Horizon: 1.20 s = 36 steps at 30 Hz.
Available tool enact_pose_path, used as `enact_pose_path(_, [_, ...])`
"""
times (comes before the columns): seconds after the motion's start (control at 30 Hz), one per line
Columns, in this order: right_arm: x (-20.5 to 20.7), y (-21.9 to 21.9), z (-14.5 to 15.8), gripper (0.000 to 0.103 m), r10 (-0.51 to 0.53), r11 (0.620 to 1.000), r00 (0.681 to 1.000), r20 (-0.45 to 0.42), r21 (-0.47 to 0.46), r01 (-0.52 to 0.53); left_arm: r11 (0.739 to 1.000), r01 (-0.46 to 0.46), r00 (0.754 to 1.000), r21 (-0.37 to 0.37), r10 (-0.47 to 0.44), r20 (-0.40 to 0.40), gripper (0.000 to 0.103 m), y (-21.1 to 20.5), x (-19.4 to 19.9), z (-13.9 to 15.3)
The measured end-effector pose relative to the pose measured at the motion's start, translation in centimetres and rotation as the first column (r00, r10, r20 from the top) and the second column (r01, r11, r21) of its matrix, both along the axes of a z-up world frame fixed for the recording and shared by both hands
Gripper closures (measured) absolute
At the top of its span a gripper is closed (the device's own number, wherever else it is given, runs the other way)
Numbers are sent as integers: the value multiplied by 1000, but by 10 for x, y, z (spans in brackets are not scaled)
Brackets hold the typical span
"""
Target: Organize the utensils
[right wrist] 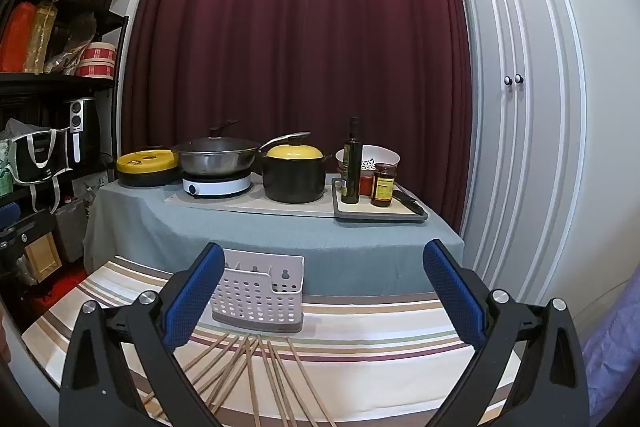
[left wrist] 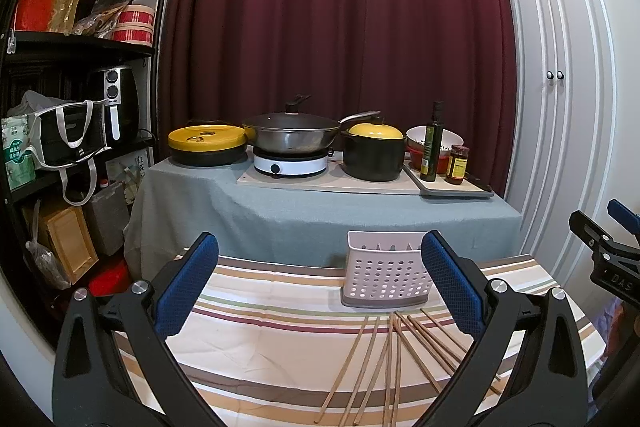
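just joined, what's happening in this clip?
A person holds a tool in each hand over a striped table. Both the left tool and right tool are open and empty. Wooden chopsticks lie scattered on the cloth in front of a white perforated holder. None appear to be in the holder yet, so sorting hasn't begun.

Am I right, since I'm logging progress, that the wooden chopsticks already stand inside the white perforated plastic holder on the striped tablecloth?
Not quite: the wooden chopsticks lie loose on the striped tablecloth in front of the white perforated plastic holder, as the right wrist view shows.
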State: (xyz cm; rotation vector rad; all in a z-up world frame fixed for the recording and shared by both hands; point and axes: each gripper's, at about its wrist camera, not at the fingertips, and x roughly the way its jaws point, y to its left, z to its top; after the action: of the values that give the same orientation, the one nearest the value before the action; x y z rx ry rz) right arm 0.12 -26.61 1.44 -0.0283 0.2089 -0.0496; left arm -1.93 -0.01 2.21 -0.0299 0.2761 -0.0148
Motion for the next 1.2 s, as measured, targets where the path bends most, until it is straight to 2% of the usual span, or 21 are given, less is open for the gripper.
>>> enact_pose_path(0.53, [-1, -3, -6, 6, 1, 1000, 1000, 9, -1, -1, 1000, -5, 1000, 2, 5, 2, 4, -11, 10, -1])
enact_pose_path(0.57, [-1, -3, -5, 6, 1, 1000, 1000, 9, -1, -1, 1000, 1, 1000, -1, -1, 3, 4, 0, -1, -1])
enact_pose_path(1.2, [-1, -6, -4, 6, 1, 1000, 1000, 10, -6, -1, 1000, 2, 1000, -2, -2, 6, 4, -2, -2, 0])
